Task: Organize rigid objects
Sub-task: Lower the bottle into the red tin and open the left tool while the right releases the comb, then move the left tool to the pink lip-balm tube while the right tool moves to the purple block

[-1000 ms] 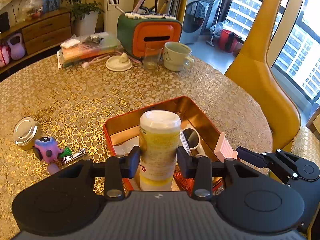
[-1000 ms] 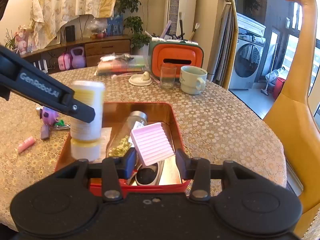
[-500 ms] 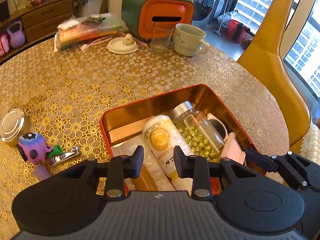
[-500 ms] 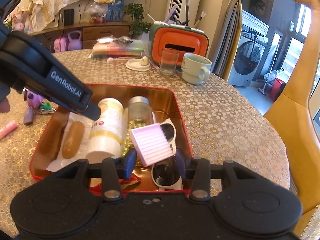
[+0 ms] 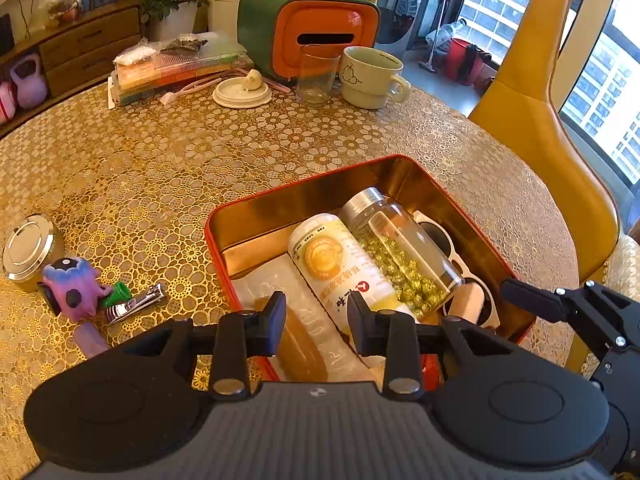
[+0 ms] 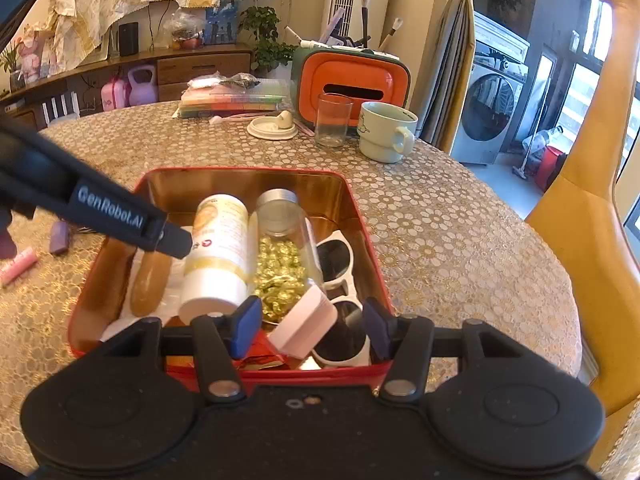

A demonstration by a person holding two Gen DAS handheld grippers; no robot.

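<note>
Looking through the left wrist camera:
Left gripper (image 5: 316, 318): your jaws stand narrowly apart with nothing pinched; they hover over the near end of the red tin (image 5: 280, 204).
White bottle (image 5: 340, 264): it lies on its side in the tin, cap end toward the far wall, touching the glass jar (image 5: 400, 248) of gold-wrapped pieces on its right. It looks settled, so lift clear without brushing it, or it may roll.
Wrapped brown item (image 5: 296, 340): it lies just under your jaws, beside the bottle on white paper.
Loose items: the purple toy (image 5: 72, 288), nail clipper (image 5: 136, 304) and round metal lid (image 5: 28, 248) sit on the table (image 5: 160, 160) left of the tin. In my judgement these come next; the flat clipper needs a low pinch across its width.

Turning to the right wrist camera:
Right gripper (image 6: 308, 326): your jaws are opening, and the pink ridged block (image 6: 304, 324) sits between them, tilted, no longer pressed by the pads.
Pink block: it leans in the tin's near right part, against the white sunglasses (image 6: 340, 256) and close to the jar. Widen fully before backing away, so no pad drags it.
Left gripper's finger (image 6: 172, 240): it reaches over the bottle from the left; keep your two hands apart as you withdraw.
Pink tube (image 6: 18, 264): it lies on the table outside the tin's left, still to collect.
</note>
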